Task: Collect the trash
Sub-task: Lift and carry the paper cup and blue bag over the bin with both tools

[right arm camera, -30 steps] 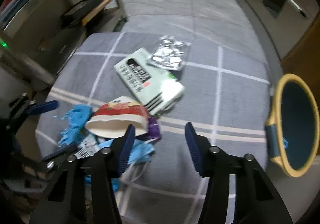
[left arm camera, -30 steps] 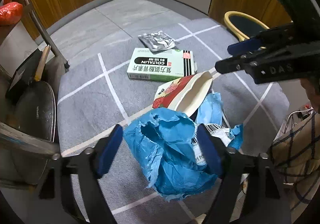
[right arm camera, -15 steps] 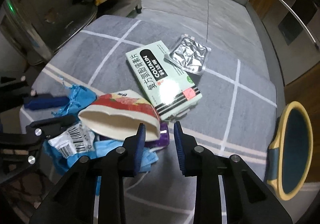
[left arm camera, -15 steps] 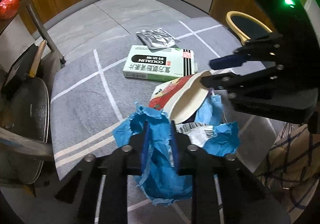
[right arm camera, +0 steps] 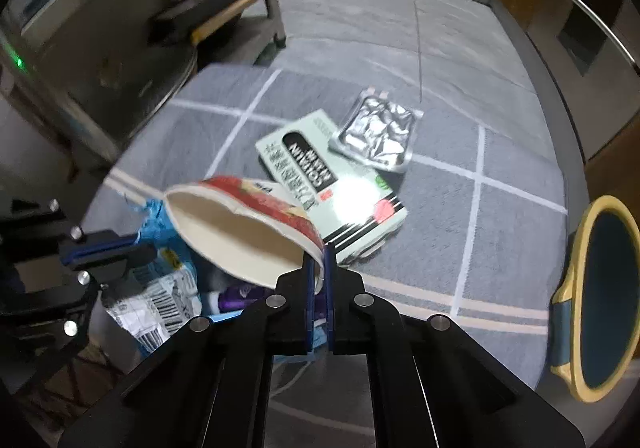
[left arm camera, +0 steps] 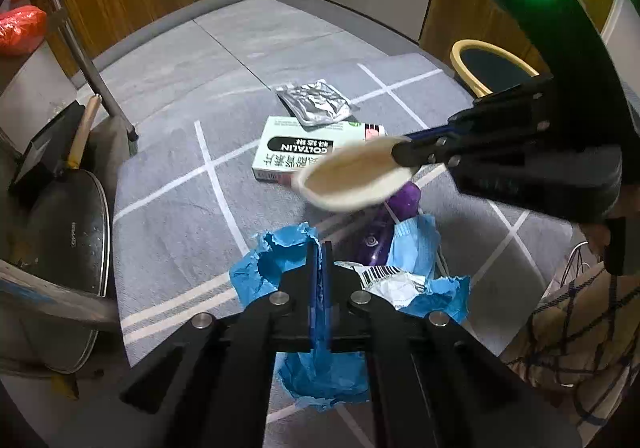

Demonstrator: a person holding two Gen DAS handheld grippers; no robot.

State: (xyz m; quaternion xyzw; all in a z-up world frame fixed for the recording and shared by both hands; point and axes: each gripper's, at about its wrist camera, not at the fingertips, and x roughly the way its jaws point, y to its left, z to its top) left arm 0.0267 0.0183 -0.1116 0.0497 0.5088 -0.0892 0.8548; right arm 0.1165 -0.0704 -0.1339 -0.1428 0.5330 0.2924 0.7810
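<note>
A torn blue plastic bag lies on the grey rug, and my left gripper is shut on its upper edge. My right gripper is shut on the rim of a squashed red and white paper cup, which hangs tilted above the pile, also seen as the cup in the left wrist view. Under it lie a purple wrapper, a crumpled white label with a barcode and light blue scraps. A pale green medicine box and a silver foil pouch lie further out on the rug.
A round bin with a yellow rim and dark inside stands at the rug's right edge. A metal rack with a dark pan and a wooden-handled tool is on the left. Wooden cabinets and an oven front close off the far side. A person's checked sleeve is at right.
Both grippers closed from open: the left onto the blue bag's edge, the right onto the paper cup's rim. The cup has lifted off the pile, uncovering the purple wrapper.
</note>
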